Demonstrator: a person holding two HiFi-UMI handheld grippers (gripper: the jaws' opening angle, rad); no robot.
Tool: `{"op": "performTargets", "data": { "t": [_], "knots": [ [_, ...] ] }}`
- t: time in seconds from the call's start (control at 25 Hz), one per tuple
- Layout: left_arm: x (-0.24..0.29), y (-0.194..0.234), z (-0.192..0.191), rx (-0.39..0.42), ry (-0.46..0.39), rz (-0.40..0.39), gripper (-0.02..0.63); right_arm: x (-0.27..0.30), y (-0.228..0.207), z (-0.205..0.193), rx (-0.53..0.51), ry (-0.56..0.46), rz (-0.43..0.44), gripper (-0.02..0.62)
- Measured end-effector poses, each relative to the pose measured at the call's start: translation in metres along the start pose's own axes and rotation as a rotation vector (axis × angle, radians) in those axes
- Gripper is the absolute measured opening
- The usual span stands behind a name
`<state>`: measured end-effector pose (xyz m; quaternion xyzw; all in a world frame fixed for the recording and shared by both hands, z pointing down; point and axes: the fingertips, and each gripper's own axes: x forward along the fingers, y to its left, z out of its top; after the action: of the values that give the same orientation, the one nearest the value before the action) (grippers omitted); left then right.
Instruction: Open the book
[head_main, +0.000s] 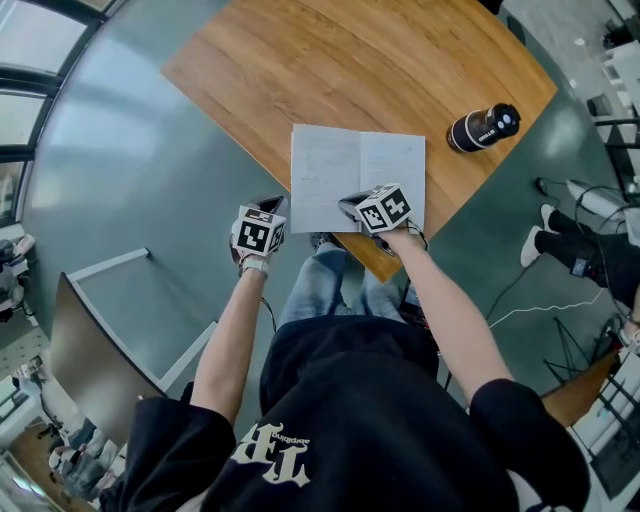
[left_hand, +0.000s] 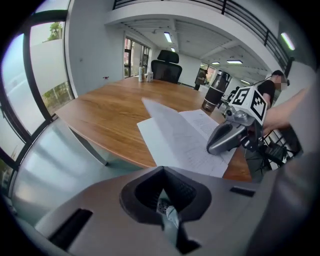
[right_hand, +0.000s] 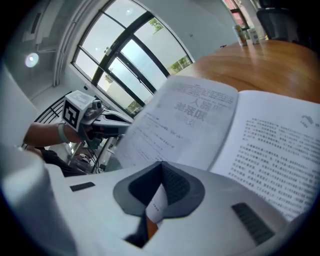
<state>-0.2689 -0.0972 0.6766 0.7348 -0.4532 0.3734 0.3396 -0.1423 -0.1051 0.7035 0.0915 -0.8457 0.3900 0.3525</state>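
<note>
Right hand-held gripper (head_main: 345, 205): jaws together, over the near edge of the right page. Thin sliver of printed white and orange at the seam; can't tell whether pinched or just seen through the gap. Left hand-held gripper (head_main: 270, 202): jaws together, nothing of the book between them, held off the worktop edge over the floor (head_main: 150, 170), just left of the book. Book (head_main: 358, 178): open, lying near the worktop's front edge, print side up, left page arched slightly off flat. Worktop (head_main: 350, 70): wood, rounded corner. Dark bottle (head_main: 482, 128) on its side, well apart to the right of the book.
</note>
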Motion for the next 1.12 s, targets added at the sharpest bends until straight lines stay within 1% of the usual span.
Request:
{"op": "performTargets", "data": {
  "t": [0.08,0.2,0.32,0.44,0.52,0.68,0.76,0.92,1.0,1.12],
  "knots": [
    [-0.002,0.004,-0.001,-0.006,-0.008,-0.006,0.006,0.006,0.004,-0.002,-0.002,0.012,-0.002,-0.011],
    [0.002,0.001,0.003,0.008,-0.016,-0.029,0.006,0.013,0.006,-0.007,-0.008,0.021,-0.015,-0.011],
    [0.007,-0.011,0.013,0.041,-0.031,-0.065,0.006,0.007,0.012,-0.006,-0.032,-0.016,-0.017,-0.011],
    [0.019,-0.032,0.028,0.087,-0.037,-0.122,0.006,-0.02,0.008,-0.011,-0.035,-0.059,-0.042,-0.011],
    [0.027,-0.051,0.041,0.123,-0.04,-0.158,0.006,-0.046,-0.002,-0.021,-0.018,-0.083,-0.08,-0.011],
    [0.044,-0.096,0.068,0.195,-0.05,-0.221,0.006,-0.104,-0.033,-0.049,0.062,-0.151,-0.171,-0.011],
    [0.054,-0.122,0.081,0.233,-0.052,-0.254,0.006,-0.135,-0.049,-0.06,0.093,-0.212,-0.229,-0.011],
    [0.074,-0.171,0.097,0.302,-0.04,-0.309,0.006,-0.2,-0.076,-0.075,0.118,-0.363,-0.355,-0.011],
    [0.084,-0.194,0.101,0.328,-0.03,-0.332,0.006,-0.225,-0.086,-0.083,0.133,-0.404,-0.393,-0.011],
    [0.1,-0.221,0.103,0.343,-0.002,-0.356,0.006,-0.248,-0.099,-0.097,0.151,-0.419,-0.421,-0.011]
  ]
}}
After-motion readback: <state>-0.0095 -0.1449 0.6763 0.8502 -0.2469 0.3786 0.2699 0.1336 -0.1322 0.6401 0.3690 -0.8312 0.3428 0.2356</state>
